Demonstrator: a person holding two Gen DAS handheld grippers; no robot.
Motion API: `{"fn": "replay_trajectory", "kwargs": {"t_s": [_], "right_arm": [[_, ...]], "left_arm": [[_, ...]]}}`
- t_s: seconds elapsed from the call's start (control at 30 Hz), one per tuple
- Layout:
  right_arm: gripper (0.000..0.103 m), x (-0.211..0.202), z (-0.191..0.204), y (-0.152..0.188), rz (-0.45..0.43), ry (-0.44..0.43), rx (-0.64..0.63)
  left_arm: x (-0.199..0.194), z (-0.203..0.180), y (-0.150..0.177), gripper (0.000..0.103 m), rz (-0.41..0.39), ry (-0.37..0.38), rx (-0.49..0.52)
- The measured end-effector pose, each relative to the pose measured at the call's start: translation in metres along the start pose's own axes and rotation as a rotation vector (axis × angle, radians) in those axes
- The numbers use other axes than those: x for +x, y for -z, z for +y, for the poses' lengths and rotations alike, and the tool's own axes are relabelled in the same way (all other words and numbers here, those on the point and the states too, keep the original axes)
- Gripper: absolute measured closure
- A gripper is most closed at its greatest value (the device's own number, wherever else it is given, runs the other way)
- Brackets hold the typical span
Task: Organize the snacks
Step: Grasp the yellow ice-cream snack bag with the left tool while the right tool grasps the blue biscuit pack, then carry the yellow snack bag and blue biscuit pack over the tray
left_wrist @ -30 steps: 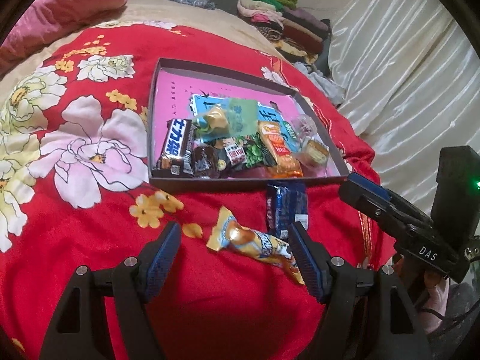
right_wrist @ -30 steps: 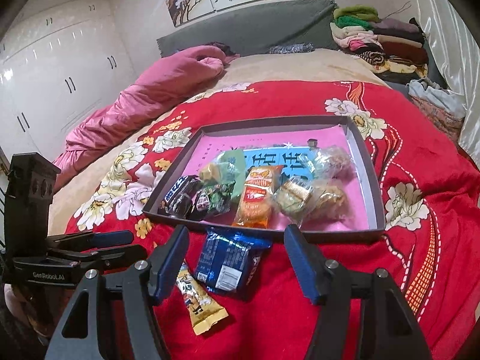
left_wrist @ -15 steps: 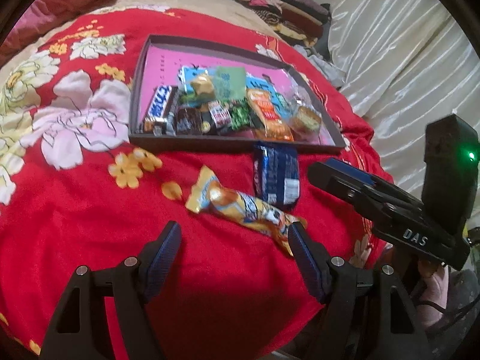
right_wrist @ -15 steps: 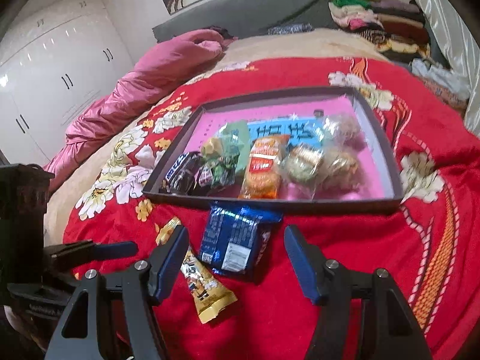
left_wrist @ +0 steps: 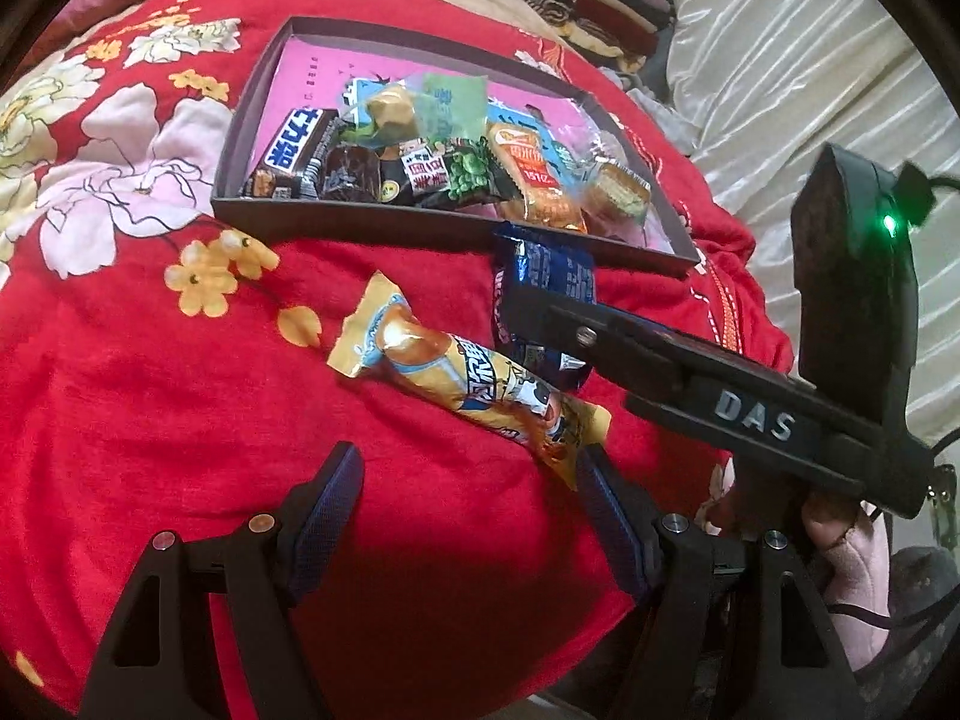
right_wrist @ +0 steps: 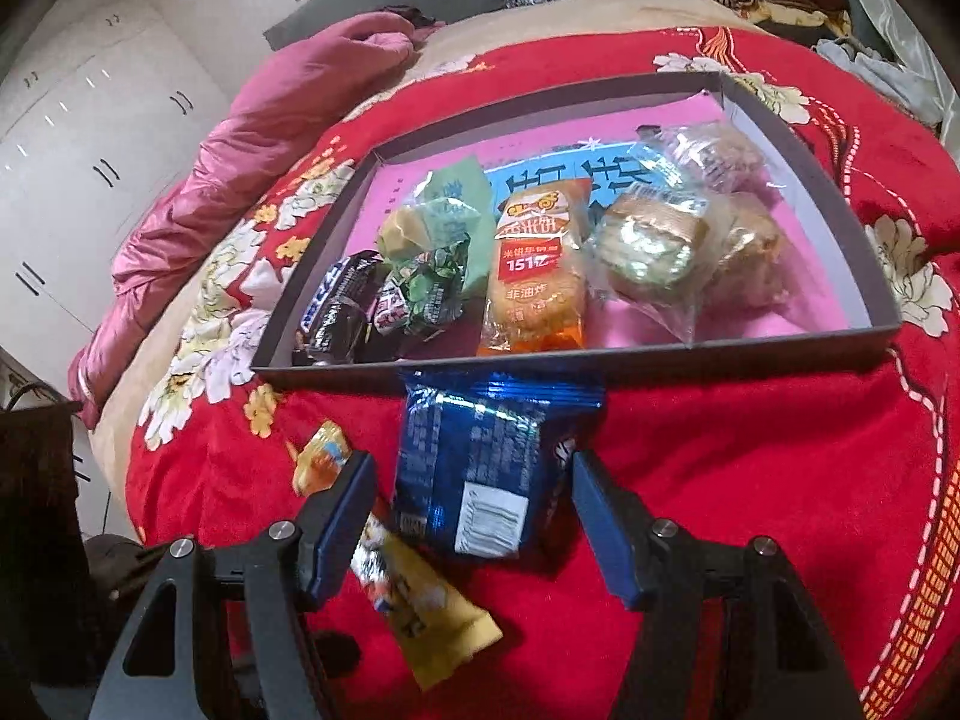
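Red floral bedspread point(left_wrist: 150, 360) carries a grey tray point(right_wrist: 864, 252) of snacks. Right gripper point(right_wrist: 474, 516), jaws open, straddles the blue packet point(right_wrist: 474, 468); left gripper point(left_wrist: 474, 510), open, nears the yellow wrapper point(left_wrist: 468, 384).

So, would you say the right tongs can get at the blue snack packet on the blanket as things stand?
Probably yes. The right tongs stand open astride the blue snack packet, with nothing lying on it. The yellow snack bar lies just by the left finger and might get nudged.
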State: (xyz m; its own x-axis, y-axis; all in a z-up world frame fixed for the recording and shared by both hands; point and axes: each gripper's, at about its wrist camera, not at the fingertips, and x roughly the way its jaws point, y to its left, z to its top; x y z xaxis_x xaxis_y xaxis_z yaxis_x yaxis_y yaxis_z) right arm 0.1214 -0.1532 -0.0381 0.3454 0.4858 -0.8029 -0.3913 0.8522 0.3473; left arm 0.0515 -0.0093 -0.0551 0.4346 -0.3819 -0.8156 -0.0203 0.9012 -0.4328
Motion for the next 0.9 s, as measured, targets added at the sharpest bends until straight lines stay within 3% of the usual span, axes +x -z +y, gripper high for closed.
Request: {"fn": "replay_trajectory", "kwargs": {"t_s": [0.13,0.23,0.4,0.6,0.67,0.73,0.83,0.9], "right_arm": [[0.035,0.017,-0.001,-0.004,0.039,0.017,0.006],[0.043,0.019,0.0,-0.001,0.027,0.037,-0.037],[0.048,0.004,-0.019,0.003,-0.019,-0.054,0.004],[0.048,-0.023,-0.043,0.007,-0.083,-0.093,0.066],[0.048,-0.029,-0.049,0.007,-0.093,-0.098,0.079],[0.048,-0.033,-0.05,0.005,-0.107,-0.096,0.082],[0.048,-0.037,-0.055,0.003,-0.129,-0.127,0.119],[0.048,-0.038,-0.051,0.002,-0.135,-0.13,0.103]], "left_arm": [[0.003,-0.002,-0.001,0.028,0.0,-0.006,-0.003],[0.005,-0.003,-0.005,0.028,-0.004,-0.003,-0.02],[0.017,-0.012,-0.013,0.028,0.002,0.0,-0.044],[0.03,-0.011,-0.022,0.03,0.006,-0.006,-0.121],[0.034,-0.008,-0.027,0.037,0.001,-0.023,-0.155],[0.038,-0.006,-0.031,0.061,-0.009,-0.076,-0.159],[0.038,-0.006,-0.033,0.077,-0.038,-0.094,-0.127],[0.035,-0.008,-0.033,0.077,-0.047,-0.086,-0.084]]}}
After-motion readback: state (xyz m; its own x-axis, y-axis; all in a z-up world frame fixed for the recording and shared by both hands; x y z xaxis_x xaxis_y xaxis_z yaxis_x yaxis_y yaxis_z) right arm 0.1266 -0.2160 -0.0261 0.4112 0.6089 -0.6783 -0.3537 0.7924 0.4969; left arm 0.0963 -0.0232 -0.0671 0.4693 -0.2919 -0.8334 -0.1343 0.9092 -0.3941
